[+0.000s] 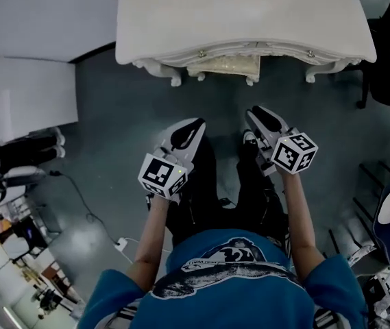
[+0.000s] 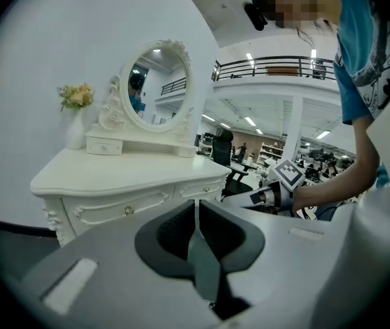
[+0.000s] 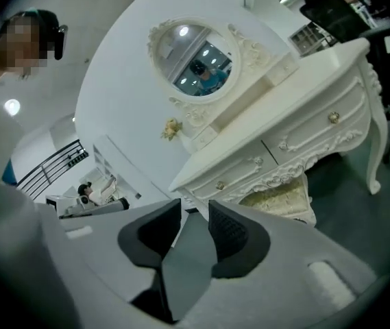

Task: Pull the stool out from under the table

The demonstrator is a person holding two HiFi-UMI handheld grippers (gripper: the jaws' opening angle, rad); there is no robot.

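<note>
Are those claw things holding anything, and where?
Nothing is held: the left gripper is shut empty, the right gripper slightly open, both short of the stool.

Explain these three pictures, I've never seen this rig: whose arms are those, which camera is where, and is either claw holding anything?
No robot: a person holds two hand-held claws. The head view looks down from their head, showing the left claw and right claw above the floor, facing a white dressing table. The stool sits tucked under it, untouched. The other two pictures come from cameras riding on each claw, looking along its jaws toward the table, its oval mirror and a vase of flowers. The left claw is shut, the right slightly open; neither holds anything.
</note>
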